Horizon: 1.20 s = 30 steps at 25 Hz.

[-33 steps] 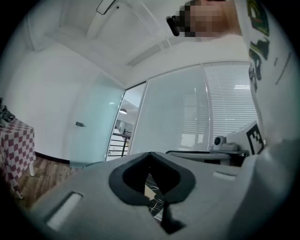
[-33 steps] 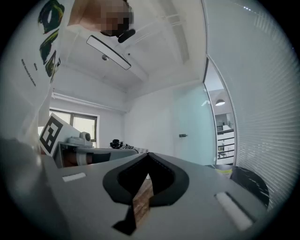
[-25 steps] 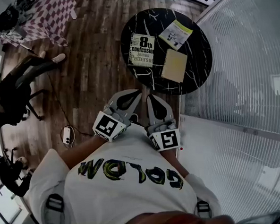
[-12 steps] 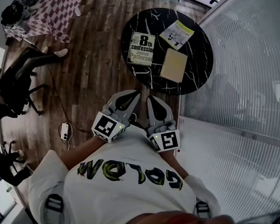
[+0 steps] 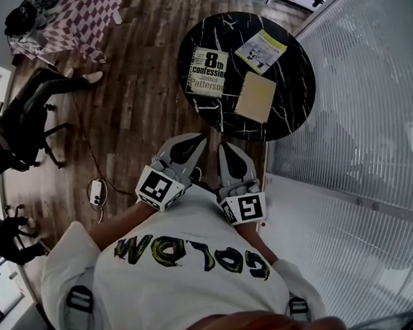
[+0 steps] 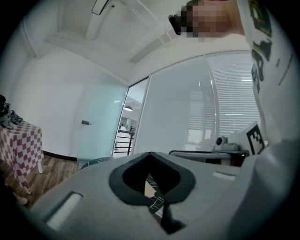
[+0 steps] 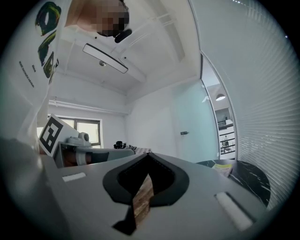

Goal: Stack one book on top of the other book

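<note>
Fingers (image 6: 84, 197) of the left gripper (image 5: 200, 137) and the right gripper (image 5: 223, 147) are pressed together, empty, short of the round black counter (image 5: 296, 85). On it lie a white book (image 5: 208, 73), a tan book (image 5: 255, 97) and a yellow booklet (image 5: 261, 51), unstacked.

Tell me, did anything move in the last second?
Nothing really moved. The left hand-held gripper and right hand-held gripper stay shut and empty, and the white book, tan book and yellow booklet still lie flat on the table.
</note>
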Each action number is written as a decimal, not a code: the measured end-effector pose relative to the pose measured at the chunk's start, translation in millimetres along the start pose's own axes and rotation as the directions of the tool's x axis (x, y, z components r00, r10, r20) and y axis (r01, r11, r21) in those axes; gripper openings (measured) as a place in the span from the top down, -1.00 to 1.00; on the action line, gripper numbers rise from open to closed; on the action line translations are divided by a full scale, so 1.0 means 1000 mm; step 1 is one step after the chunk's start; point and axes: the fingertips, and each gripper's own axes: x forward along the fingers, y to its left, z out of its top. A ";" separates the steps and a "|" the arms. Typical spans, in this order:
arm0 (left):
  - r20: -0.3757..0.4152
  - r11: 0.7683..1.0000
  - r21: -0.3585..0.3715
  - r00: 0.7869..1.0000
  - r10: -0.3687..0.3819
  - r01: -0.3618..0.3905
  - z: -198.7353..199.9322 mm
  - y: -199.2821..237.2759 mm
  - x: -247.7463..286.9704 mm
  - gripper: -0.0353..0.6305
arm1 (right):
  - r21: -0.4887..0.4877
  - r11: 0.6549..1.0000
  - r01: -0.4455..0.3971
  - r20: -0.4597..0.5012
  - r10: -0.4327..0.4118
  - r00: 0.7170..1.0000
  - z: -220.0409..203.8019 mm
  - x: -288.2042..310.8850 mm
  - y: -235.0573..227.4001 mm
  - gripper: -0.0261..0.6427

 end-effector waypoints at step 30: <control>-0.019 0.995 -0.097 0.999 -0.039 0.037 0.026 0.178 0.109 0.88 | -0.013 0.999 0.034 -0.061 -0.035 0.998 0.015 0.198 -0.072 0.91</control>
